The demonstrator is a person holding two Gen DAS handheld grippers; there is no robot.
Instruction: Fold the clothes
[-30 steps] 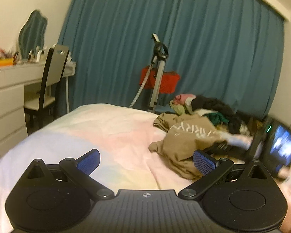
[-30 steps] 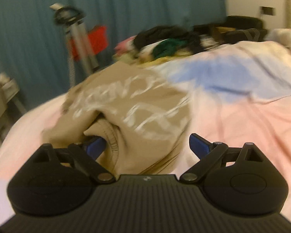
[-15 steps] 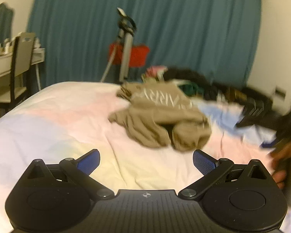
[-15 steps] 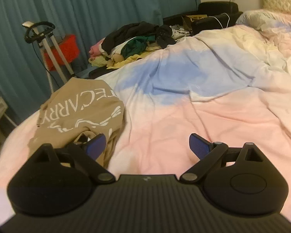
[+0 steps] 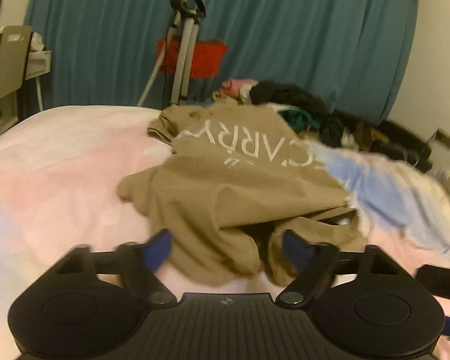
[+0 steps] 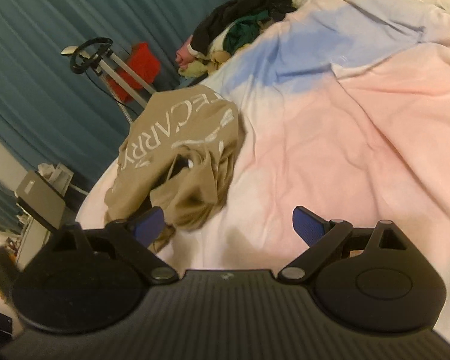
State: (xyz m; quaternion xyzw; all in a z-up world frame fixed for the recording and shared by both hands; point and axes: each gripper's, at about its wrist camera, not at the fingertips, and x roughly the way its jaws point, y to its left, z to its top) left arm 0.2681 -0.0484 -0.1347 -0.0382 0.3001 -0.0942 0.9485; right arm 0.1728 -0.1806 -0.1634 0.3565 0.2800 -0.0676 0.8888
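Lying crumpled near the bed's (image 5: 60, 162) curtain-side edge, the tan shirt (image 5: 237, 177) sits unfolded. Left gripper (image 5: 225, 247) has fingers spread around its hem; right gripper (image 6: 229, 223) open beside it, holding nothing.

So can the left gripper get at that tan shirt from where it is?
Probably yes. The left gripper is open, and the tan shirt's crumpled near edge already lies between its fingers on the bed, with nothing in between.

Both wrist views face the tan sweatshirt (image 5: 240, 180) closely
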